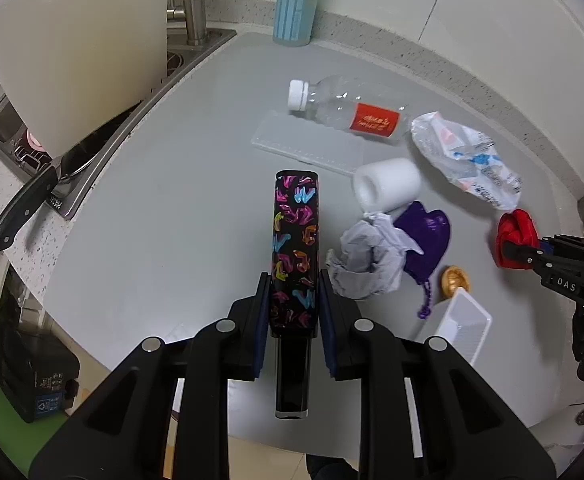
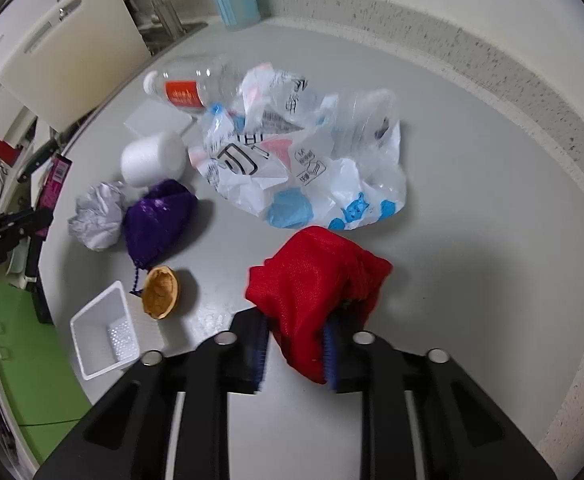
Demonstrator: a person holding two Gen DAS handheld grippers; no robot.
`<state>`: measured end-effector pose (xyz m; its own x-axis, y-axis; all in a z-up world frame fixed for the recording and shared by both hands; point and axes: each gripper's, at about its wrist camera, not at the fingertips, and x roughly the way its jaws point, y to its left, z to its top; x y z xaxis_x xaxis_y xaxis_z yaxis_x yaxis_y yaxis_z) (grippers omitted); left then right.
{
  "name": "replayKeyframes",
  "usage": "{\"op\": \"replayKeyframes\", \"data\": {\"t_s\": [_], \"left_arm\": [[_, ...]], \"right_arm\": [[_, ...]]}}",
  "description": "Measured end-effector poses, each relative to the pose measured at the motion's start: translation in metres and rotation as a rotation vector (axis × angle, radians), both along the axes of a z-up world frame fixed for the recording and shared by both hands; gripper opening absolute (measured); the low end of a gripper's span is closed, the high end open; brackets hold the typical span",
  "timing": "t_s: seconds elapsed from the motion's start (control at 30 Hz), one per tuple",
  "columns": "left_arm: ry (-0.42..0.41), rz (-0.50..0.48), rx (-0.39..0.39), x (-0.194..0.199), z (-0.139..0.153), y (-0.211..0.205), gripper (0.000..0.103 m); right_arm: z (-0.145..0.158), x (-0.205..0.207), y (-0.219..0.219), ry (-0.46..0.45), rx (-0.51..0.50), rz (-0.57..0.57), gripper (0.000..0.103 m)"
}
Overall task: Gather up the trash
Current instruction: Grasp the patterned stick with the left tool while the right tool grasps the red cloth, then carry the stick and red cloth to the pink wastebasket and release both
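Left wrist view, from the left edge: a white cutting board [image 1: 76,52] stands in the sink, with a black-handled knife [image 1: 24,208] lying on the sink rim below it. At centre the left tool [image 1: 293,308] is clamped on a slim black box with coloured marks [image 1: 295,248], its blue pads pressed against both long sides, the box lifted clear of the grey worktop [image 1: 152,220]. Beyond it lie a clear plastic bottle with a red label [image 1: 347,112] resting partly on a flat translucent lid [image 1: 307,144], then a white foam cylinder [image 1: 387,184], a crumpled grey paper [image 1: 367,256] touching a purple mesh pouch [image 1: 423,240], a brown nutshell half [image 1: 455,278], a small white plastic tray [image 1: 465,324], and a crumpled printed plastic bag [image 1: 463,156]. At the far right the right tool [image 1: 511,250] grips a red mesh bag [image 1: 515,232].

Right wrist view shows the same litter, with the paper ball, purple pouch, shell and tray at the left and the plastic bag at the centre. The right tool's pads squeeze the red mesh bag between them, the fabric bunching out in front while its lower part rests on the worktop just beside the plastic bag.
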<state>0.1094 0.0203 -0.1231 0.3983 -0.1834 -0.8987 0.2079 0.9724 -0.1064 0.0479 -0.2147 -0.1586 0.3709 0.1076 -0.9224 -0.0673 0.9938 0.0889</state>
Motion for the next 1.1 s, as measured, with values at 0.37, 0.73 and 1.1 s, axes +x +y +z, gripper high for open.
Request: {"op": "replayKeyframes", "data": {"t_s": [0.37, 0.73, 1.1], "left_arm": [[-0.068, 0.047, -0.016, -0.041, 0.034, 0.009, 0.022], [-0.101, 0.241, 0.008, -0.121, 0.045, 0.078, 0.022], [-0.021, 0.556, 0.025, -0.223, -0.029, 0.191, 0.022]], "right_arm": [[0.068, -0.023, 0.041, -0.13, 0.016, 0.135, 0.012], [0.09, -0.043, 0.168, -0.166, 0.092, 0.452, 0.011], [0.018, -0.08, 0.325, -0.057, 0.126, 0.778, 0.011]]}}
